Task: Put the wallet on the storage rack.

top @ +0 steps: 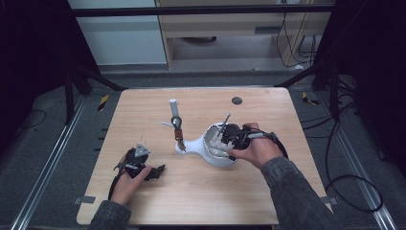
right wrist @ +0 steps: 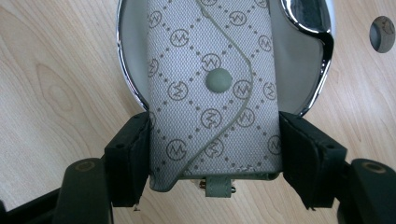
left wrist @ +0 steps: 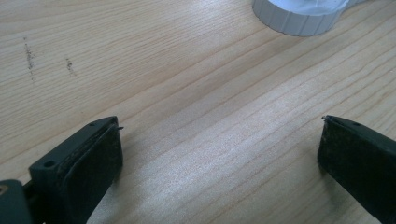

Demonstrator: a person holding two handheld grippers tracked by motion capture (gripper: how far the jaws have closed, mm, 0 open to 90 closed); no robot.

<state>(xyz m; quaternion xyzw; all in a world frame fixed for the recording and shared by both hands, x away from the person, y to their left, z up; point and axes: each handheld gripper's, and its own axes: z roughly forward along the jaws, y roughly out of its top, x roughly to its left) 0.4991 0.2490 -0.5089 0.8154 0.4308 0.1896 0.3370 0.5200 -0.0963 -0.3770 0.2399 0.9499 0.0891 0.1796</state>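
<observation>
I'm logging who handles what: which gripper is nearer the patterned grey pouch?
Right. The right gripper is clamped on the pouch over the white bowl; the left gripper rests open on the table, apart from it.

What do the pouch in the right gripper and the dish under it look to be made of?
Pouch: looks like woven or coated fabric, matte grey, with printed monogram, stitched flap edge and snap button. Dish: smooth white bowl, probably plastic or ceramic, with a shiny chrome-like rim.

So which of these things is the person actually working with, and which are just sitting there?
In use:
- patterned pouch, clamped by the right gripper
- white dish with chrome rim, under the pouch

Lying about:
- small stand with a white tube
- dark round spot on the table
- left gripper, open, resting on the table
</observation>
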